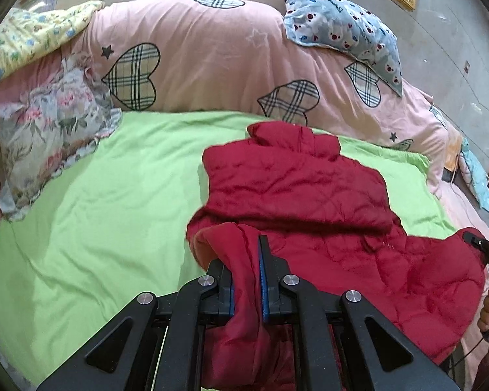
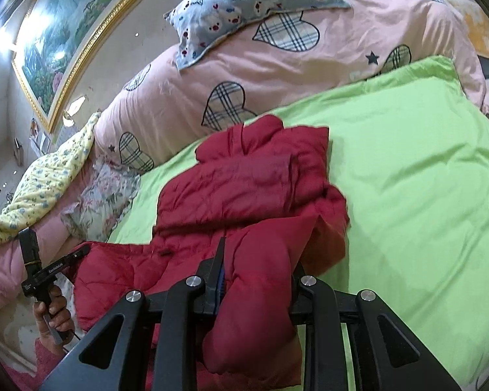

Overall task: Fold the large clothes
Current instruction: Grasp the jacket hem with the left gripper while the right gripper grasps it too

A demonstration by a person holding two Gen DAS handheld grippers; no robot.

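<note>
The red padded jacket [image 1: 296,189] is lying on the green sheet [image 1: 97,211] of the bed, centre to lower right of the left wrist frame, its upper part already doubled over. The left tool [image 1: 247,280] is gripping a bunched hem fold; the right tool [image 2: 257,280] is clamping a thicker padded roll. Judgement: the jacket is soft, bulky, light and somewhat slippery; hold is best taken at hem corners, pinching through all layers.

Black linkage arms [image 1: 166,332], silver pivot bolts [image 1: 206,281], blue-lined jaws, bare-skinned hand [image 2: 53,317].
</note>
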